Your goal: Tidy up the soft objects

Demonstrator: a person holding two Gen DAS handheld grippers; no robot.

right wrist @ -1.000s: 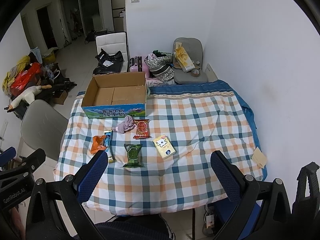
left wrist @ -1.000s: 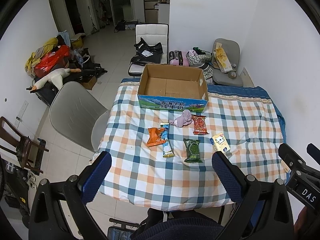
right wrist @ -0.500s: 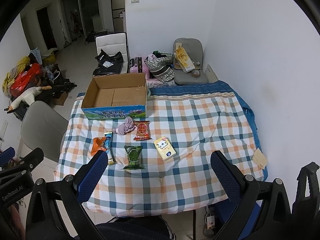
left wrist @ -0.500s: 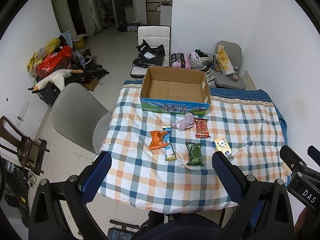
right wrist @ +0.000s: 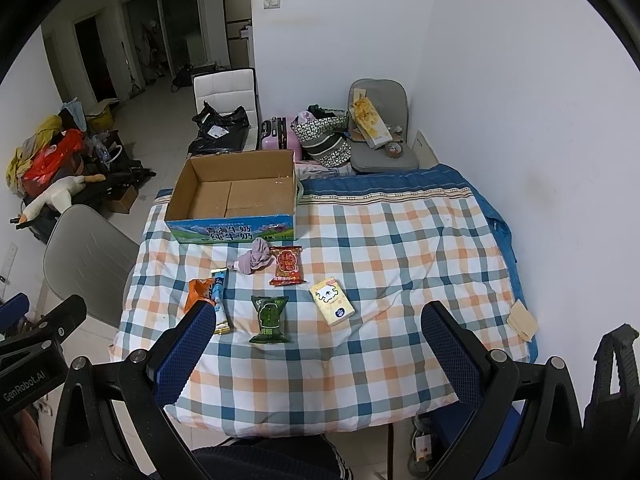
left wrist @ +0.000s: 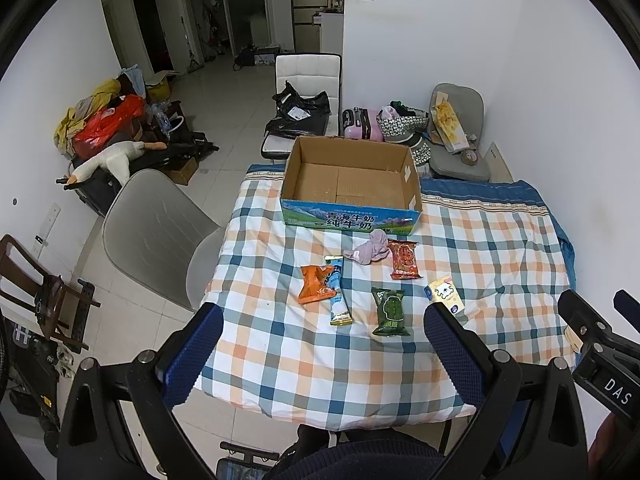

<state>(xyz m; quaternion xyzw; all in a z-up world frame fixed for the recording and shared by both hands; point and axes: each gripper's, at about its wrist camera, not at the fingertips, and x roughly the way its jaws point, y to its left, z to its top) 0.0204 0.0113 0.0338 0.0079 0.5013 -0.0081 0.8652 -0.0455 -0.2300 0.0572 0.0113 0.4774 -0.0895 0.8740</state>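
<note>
An open, empty cardboard box (left wrist: 352, 184) (right wrist: 236, 196) stands at the far side of the checked table (left wrist: 500, 248) (right wrist: 400, 248). In front of it lie a pink cloth (left wrist: 370, 251) (right wrist: 256, 261), a red packet (left wrist: 405, 259) (right wrist: 286, 265), an orange packet (left wrist: 315, 284) (right wrist: 196, 290), a long blue packet (left wrist: 338, 291) (right wrist: 220, 306), a green packet (left wrist: 389, 312) (right wrist: 269, 319) and a yellow packet (left wrist: 445, 294) (right wrist: 332, 301). My left gripper (left wrist: 320, 344) and right gripper (right wrist: 320, 344) are both open and empty, held high above the table's near edge.
A grey chair (left wrist: 148, 236) stands at the table's left. A white chair with black bags (left wrist: 304, 116), a pink suitcase (left wrist: 362, 124) and a grey seat (left wrist: 456, 144) stand behind the table. A white wall runs on the right. A brown card (right wrist: 522, 319) lies at the table's right edge.
Both grippers have drawn back and up a little from the table, so the objects look slightly farther. Nothing on the table has moved.
</note>
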